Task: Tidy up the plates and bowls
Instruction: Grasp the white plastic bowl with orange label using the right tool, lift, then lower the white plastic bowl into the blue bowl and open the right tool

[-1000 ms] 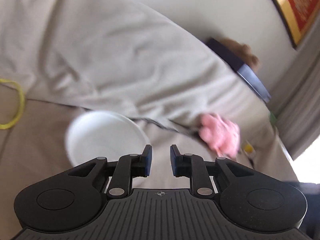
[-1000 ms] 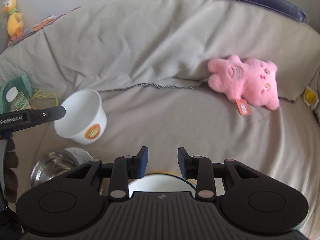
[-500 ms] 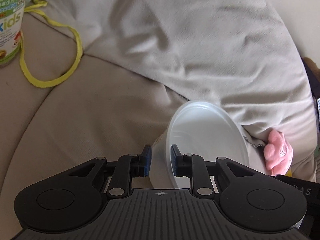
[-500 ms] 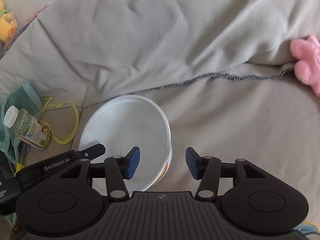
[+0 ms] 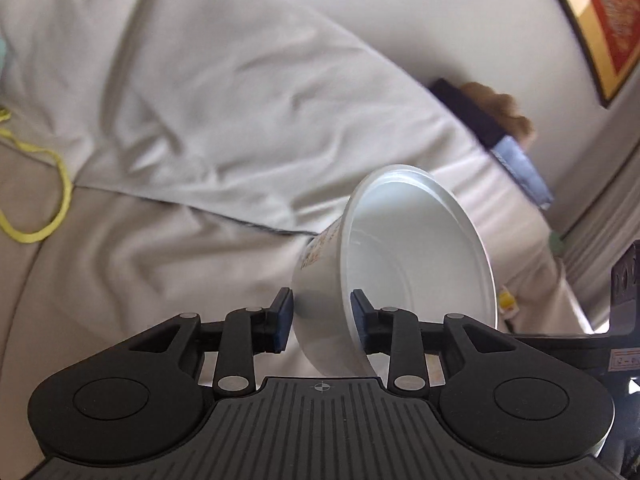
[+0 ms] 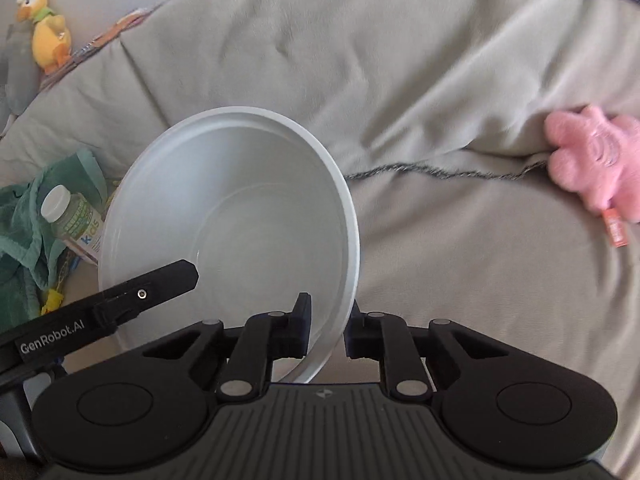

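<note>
A white plastic bowl (image 5: 404,264) with orange print on its side is tilted above a beige sofa. In the left wrist view my left gripper (image 5: 320,320) has one finger outside and one inside the bowl's wall, with a small gap at the outer finger. In the right wrist view my right gripper (image 6: 326,330) is shut on the rim of the same bowl (image 6: 232,224), one finger inside and one outside. A left finger (image 6: 160,284) reaches over the bowl's near left rim.
A pink plush toy (image 6: 592,164) lies at the right on the sofa seam. A green cloth (image 6: 24,232), a "kids" bottle (image 6: 76,220) and a yellow cord (image 5: 44,200) lie at the left. A yellow duck toy (image 6: 44,36) sits on the backrest.
My right gripper has closed onto the bowl's rim. The left fingers have spread slightly around the bowl's wall. The bowl is lifted and tilted more, and both views have swung.
</note>
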